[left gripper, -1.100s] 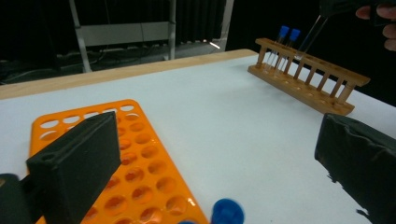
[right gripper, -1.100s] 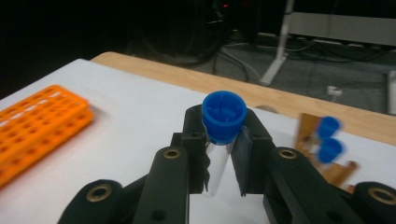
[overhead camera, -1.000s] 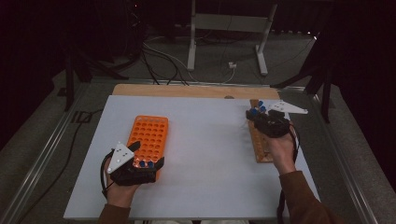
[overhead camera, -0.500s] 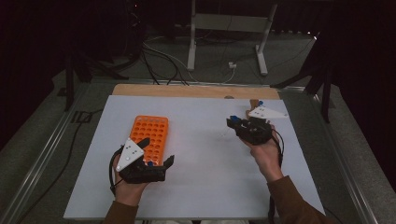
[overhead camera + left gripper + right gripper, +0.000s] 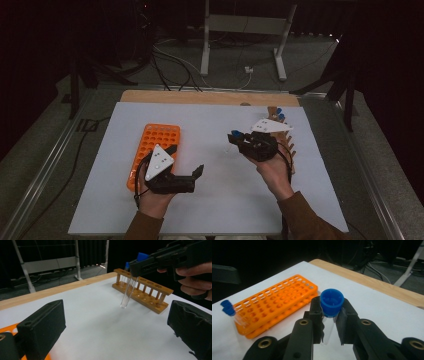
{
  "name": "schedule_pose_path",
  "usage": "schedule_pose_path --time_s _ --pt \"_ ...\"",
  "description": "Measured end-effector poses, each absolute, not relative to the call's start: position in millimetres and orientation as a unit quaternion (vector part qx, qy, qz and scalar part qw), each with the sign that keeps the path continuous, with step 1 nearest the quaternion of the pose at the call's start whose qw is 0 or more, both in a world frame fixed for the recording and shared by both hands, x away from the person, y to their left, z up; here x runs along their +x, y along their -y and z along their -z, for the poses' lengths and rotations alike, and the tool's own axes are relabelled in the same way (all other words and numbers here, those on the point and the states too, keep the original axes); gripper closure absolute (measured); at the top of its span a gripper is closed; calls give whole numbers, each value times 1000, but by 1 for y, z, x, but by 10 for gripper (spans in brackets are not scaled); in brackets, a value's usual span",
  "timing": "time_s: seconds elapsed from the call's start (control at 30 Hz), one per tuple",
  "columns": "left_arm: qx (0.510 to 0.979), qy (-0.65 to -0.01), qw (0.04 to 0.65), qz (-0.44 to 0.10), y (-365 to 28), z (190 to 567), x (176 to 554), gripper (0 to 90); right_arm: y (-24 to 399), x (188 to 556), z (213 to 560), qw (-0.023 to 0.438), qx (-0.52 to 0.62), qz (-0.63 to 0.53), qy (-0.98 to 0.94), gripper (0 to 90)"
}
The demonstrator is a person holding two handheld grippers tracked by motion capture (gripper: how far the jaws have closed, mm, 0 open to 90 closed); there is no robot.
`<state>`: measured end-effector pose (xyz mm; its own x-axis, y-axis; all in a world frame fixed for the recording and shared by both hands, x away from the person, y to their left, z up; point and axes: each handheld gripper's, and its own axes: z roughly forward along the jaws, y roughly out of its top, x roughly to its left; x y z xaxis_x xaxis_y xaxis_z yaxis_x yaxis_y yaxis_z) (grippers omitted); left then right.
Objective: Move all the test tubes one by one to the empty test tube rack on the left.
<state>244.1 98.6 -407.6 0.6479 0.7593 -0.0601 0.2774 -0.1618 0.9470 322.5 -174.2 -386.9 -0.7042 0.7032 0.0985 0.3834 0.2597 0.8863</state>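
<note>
Both hands have shifted since a second ago: the right gripper (image 5: 239, 138) has come away from the wooden rack (image 5: 287, 145) at the right side of the bench (image 5: 215, 200) and now sits over bare white surface nearer the middle, while the left gripper (image 5: 186, 165) has drawn back off the orange rack (image 5: 156, 141) toward the near edge, its wide jaws swung to point across at the right hand (image 5: 272, 170); the right gripper's jaws are pinched tight on a clear test tube (image 5: 329, 327) just under its blue cap (image 5: 332, 302), the glass hanging down between the pads; in the left gripper view that same test tube (image 5: 128, 291) hangs slanted from the jaws, its rounded bottom clear of the bench and in front of the wooden rack (image 5: 143, 290); the left gripper's jaws stand far apart with nothing between them, one black pad at each side of its own view; the orange rack (image 5: 274, 307) lies flat, two perforated layers stacked, with two blue-capped tubes (image 5: 230, 311) standing at one corner in the right gripper view; more blue caps (image 5: 279, 116) show at the far end of the wooden rack in the high view; the left hand (image 5: 152, 200) grips its tool by the near edge of the bench.
</note>
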Motion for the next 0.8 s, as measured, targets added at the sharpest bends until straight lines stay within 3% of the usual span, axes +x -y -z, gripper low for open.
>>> schedule_pose_path --time_s 0.43,0.67,0.8 --pt "749 -346 520 -220 -69 419 244 89 160 313 386 123 332 -498 -791 768" --pt "752 -348 511 -229 -52 426 244 174 153 307 387 102 321 -502 -797 768" --pt "747 -362 505 -237 -45 429 246 281 149 303 386 94 309 -503 -802 768"
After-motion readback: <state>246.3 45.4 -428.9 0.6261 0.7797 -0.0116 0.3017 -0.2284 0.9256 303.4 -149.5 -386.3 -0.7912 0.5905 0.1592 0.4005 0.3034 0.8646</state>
